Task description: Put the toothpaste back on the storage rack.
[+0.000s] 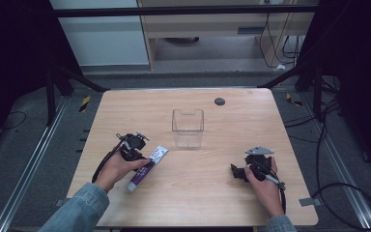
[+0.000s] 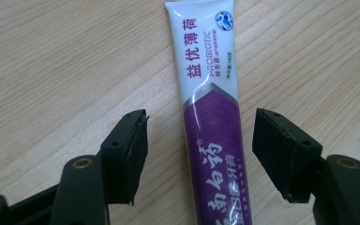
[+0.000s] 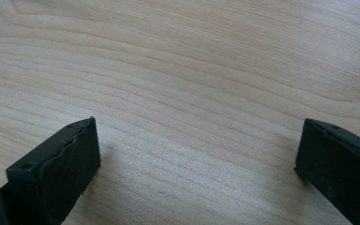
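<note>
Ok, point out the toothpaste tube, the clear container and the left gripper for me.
toothpaste tube [image 2: 211, 140], left gripper view, purple part of its body.
clear container [image 1: 188, 133], high view, its front wall.
left gripper [image 2: 199, 157], left gripper view, midway between its open jaws, which straddle the tube.

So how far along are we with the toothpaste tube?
Nothing looks done yet: the tube lies flat on the table and the clear bin looks empty. In hand: the left hand-held gripper straddles the tube, pads not yet touching it. Left: probably grip, lift and carry it to the bin. The right hand-held gripper is open over bare wood.
</note>
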The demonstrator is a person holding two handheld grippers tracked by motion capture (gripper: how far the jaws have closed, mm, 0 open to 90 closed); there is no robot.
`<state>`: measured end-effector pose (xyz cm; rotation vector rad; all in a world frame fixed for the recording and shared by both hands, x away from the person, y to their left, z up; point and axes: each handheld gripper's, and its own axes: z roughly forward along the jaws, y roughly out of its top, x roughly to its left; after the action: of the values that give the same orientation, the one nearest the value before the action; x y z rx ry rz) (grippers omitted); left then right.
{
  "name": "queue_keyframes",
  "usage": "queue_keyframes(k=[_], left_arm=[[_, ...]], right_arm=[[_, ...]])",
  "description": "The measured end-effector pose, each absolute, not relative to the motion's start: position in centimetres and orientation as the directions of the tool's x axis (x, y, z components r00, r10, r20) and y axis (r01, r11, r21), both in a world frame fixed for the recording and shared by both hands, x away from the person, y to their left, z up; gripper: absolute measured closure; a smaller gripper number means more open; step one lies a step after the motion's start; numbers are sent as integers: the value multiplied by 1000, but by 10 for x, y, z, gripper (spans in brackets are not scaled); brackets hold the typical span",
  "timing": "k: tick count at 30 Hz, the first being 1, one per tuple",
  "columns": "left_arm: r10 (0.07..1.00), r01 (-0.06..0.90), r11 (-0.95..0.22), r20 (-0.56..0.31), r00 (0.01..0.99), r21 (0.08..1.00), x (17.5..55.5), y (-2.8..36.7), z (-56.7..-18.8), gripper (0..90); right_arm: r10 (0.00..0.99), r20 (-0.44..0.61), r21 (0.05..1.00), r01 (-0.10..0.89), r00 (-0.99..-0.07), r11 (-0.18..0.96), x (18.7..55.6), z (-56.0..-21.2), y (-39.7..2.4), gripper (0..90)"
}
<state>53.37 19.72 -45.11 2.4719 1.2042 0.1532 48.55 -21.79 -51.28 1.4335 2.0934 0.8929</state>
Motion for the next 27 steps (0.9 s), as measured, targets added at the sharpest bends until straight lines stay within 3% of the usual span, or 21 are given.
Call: queue_keyframes(k=[19,27], left_arm=[[784,745,-554,-69,617,371,545,186,-470,395],[776,735,-565,-60,628,375,546,182,-469,465]], right_arm=[[933,-4,724,643,-360,251,485,-513,-218,3],[933,-4,724,643,-360,251,485,-513,-218,3]])
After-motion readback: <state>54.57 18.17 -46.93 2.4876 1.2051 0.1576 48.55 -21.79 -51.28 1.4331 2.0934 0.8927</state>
